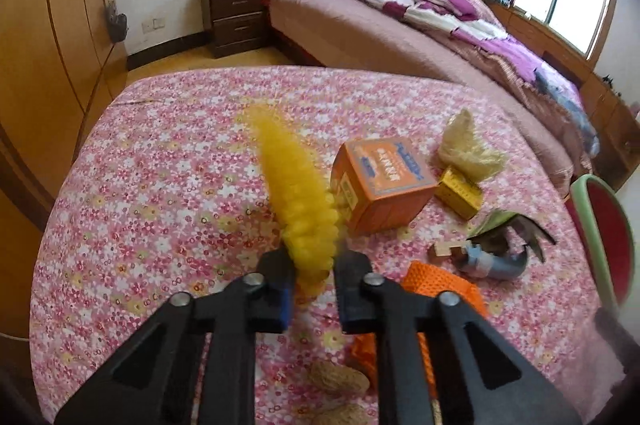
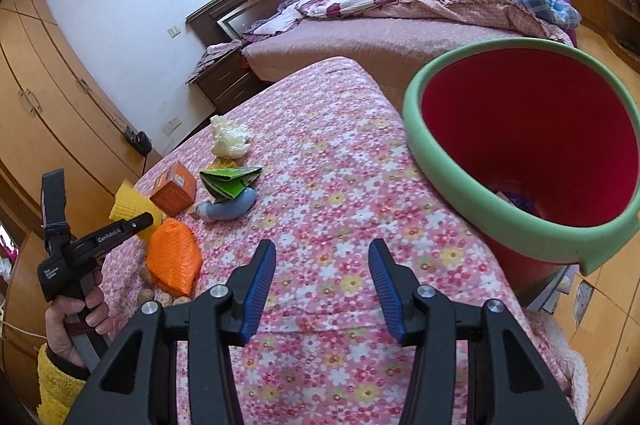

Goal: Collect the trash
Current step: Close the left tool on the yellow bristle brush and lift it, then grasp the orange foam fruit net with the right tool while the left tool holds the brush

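The left gripper (image 1: 313,267) is clamped on the near end of a yellow foam net sleeve (image 1: 298,181), whose far end blurs out; its long axis runs away from the camera, tip raised above the pink floral bedspread (image 1: 180,153). The right gripper (image 2: 322,267) hangs half-spread and empty beside the red bucket with green rim (image 2: 416,129), its bottom mostly hidden.

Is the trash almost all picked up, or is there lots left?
Something already lies at the bottom of the red bin with the green rim. The left gripper is pinched on the yellow foam net sleeve; the right gripper is open, holding nothing. Most remains on the flowered cloth: the orange cardboard box, orange foam net, green wrapper, grey tube and nut shells.
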Motion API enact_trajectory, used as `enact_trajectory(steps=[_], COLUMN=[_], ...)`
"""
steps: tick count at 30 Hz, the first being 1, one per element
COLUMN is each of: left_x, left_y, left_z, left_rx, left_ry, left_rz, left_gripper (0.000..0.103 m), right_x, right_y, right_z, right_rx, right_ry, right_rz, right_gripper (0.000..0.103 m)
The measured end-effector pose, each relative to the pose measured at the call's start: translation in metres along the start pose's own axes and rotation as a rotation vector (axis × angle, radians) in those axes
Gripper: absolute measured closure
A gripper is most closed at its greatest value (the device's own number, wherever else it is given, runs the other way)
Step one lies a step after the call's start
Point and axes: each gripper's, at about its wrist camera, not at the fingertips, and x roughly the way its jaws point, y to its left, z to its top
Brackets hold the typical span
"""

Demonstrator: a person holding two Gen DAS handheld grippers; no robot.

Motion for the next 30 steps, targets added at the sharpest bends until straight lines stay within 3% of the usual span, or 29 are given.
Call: enact_trajectory(steps=[15,24,30], left_x=[-0.074,-0.087,-0.089], left_y=[0.038,0.060,0.069], left_z=[-0.025,-0.045,-0.051], left_rx=[-0.133,-0.192,-0.211], left_ry=[-0.091,-0.084,-0.084], left_rz=[-0.132,-0.134,-0.147], left_gripper=[0.091,0.091,0.091], right_x=[0.019,0.058,0.087], right_y=[0.063,0.109,0.123], right_z=[-0.002,-0.013,-0.019], right_rx=[-0.121,-0.188,-0.211], right_ry=[0.069,0.158,0.195], right_rz=[0.098,0.153,0.131], right_gripper=[0.051,0.051,0.055])
